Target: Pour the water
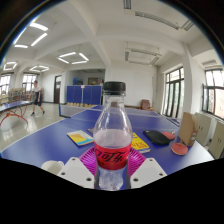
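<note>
A clear plastic bottle [112, 135] with a red label and a black cap stands upright between my fingers. My gripper [112, 163] is shut on the bottle, with the magenta pads [90, 158] pressing its label from both sides. The bottle is held above the blue table [40, 135]. Clear liquid shows in its lower part. A white cup rim [52, 166] shows just left of my fingers, low on the table.
On the table beyond the bottle lie a yellow and blue booklet [80, 137], a dark flat case [157, 137], a table-tennis paddle [186, 128] and a red round thing [179, 148]. Another table-tennis table [14, 106] stands far left in the hall.
</note>
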A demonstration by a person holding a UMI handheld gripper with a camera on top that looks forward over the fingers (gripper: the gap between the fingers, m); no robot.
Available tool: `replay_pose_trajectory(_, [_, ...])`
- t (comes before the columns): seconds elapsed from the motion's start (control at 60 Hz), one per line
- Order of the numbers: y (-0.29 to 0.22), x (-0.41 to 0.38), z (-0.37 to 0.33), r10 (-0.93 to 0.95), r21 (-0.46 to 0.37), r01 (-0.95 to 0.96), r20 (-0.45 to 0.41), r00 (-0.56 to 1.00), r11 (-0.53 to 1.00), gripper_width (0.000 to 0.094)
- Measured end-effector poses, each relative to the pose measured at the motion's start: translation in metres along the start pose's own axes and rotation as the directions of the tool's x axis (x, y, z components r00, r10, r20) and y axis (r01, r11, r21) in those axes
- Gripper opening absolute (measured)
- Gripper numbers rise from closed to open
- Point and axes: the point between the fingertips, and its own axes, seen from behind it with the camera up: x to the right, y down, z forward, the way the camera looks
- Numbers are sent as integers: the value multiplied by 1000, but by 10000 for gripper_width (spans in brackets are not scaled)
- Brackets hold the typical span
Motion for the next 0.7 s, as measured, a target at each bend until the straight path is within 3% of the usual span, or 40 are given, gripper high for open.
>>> replay_pose_trajectory(0.25, [88,22,-2,54,-122,-53,11,998,991,356])
replay_pose_trajectory(0.267, [75,20,10,50,-62,-49,8,999,997,349])
replay_pose_trajectory(0.383, [86,21,9,80,-49,-81,-24,997,996,359])
replay_pose_trajectory(0.533, [85,22,7,69,-79,-72,-41,997,994,529])
replay_pose_trajectory(0.567, [92,23,5,65,-114,-70,-48,997,991,616])
replay_pose_trajectory(0.617, [93,24,1,67,-153,-75,-58,996,985,860])
replay_pose_trajectory(0.7, [88,26,-16,72,-181,-88,-92,993,980,835])
